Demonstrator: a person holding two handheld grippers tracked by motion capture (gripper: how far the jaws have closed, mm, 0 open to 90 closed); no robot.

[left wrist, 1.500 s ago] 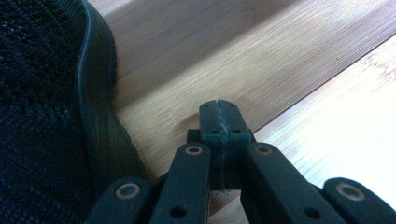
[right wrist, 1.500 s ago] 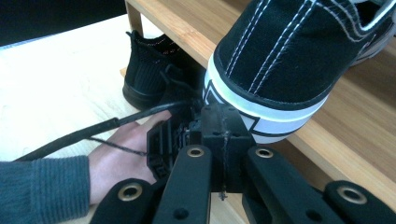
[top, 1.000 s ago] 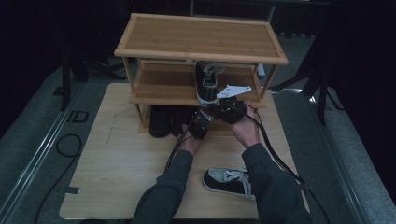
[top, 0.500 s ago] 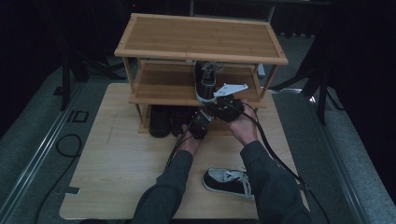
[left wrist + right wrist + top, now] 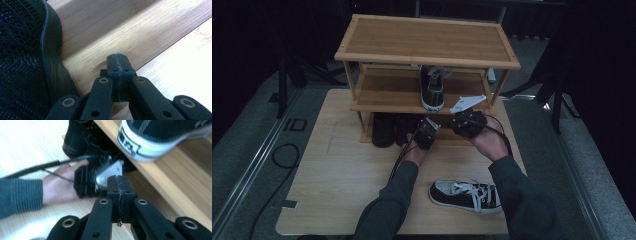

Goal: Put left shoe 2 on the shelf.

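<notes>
My left tool [image 5: 117,60] is pressed fully closed on nothing, low at the front edge of the rack's bottom shelf [image 5: 105,37]; bare wood lies open ahead of it. A black mesh shoe [image 5: 22,55] crowds just beside it, cut off, its toe and heel out of view. My right tool [image 5: 119,182] is likewise closed and empty, just below the front edge of the middle shelf [image 5: 160,182]. Above it, 1 black sneaker [image 5: 160,135] sits on that shelf, heel at the edge, long axis running into the rack. Behind both, another sneaker [image 5: 467,196] lies on the tabletop [image 5: 337,170], lengthwise across it.
</notes>
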